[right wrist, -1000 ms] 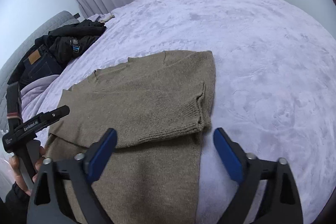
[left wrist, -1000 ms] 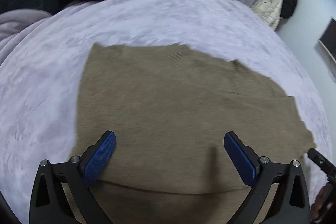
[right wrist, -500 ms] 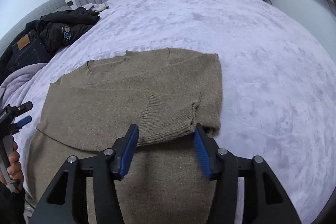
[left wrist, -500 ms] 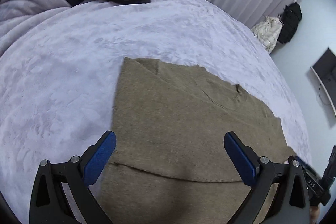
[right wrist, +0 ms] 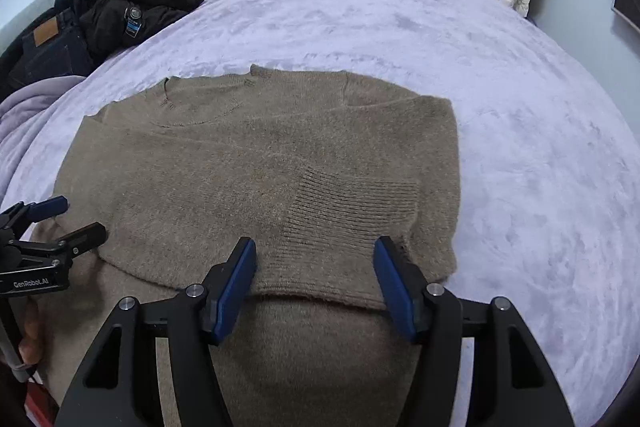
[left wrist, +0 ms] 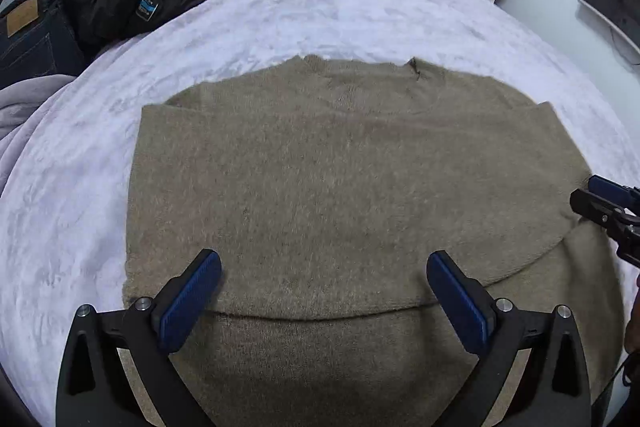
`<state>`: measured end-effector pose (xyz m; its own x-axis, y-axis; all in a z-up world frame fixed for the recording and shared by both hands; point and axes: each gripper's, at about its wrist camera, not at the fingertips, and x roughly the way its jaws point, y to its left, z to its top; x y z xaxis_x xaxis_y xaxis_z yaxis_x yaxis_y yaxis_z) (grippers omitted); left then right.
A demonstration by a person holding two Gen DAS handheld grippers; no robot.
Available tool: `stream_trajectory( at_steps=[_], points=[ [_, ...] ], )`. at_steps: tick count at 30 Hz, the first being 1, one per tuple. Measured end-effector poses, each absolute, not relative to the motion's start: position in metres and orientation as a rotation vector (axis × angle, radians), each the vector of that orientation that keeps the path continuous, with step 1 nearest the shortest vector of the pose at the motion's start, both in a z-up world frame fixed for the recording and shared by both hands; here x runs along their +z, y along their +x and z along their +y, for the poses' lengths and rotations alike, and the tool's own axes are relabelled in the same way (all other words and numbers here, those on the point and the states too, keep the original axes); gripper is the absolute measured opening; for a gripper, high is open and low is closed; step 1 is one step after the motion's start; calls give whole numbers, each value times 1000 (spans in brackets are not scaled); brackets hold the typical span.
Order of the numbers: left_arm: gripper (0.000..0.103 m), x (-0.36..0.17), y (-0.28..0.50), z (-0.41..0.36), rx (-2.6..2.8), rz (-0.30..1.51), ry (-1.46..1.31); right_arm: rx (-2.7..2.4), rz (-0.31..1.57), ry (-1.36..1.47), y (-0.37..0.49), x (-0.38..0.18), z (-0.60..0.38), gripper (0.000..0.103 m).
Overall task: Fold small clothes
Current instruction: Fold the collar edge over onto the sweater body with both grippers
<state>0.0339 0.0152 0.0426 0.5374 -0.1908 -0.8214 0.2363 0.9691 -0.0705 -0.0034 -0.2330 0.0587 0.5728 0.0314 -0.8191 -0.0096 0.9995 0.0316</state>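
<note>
Tan sweater (left wrist: 340, 187) lies flat mid-bed on the lilac bedspread (left wrist: 360, 7), neckline toward the curtain end, hem toward the near edge, long axis running near-to-far. Sleeves folded across the front.

Left gripper (left wrist: 324, 291) hovers over the sleeve's lower fold edge, jaws wide apart, nothing btwn them. Right gripper (right wrist: 316, 279) has just been widening; pads straddle the ribbed cuff (right wrist: 352, 211), not pinching it.

Only the right view shows the cuff.

Dark clothes pile (right wrist: 108, 19) at far-left corner; right side of bedspread bare.
</note>
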Motion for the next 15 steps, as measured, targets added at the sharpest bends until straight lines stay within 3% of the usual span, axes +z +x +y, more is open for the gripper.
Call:
stream_trajectory(
  at_steps=[2,6,9,15],
  points=[
    [103,49,48,13,-225,956,51,49,916,34,-6,71,-226,81],
    [103,16,80,14,-159,1109,0,84,957,-53,24,62,-192,81],
    [103,16,59,16,-164,1062,35,30,1052,-118,31,36,-182,81],
    [103,14,-2,8,-188,1026,124,30,940,-89,-24,47,-187,86]
  ],
)
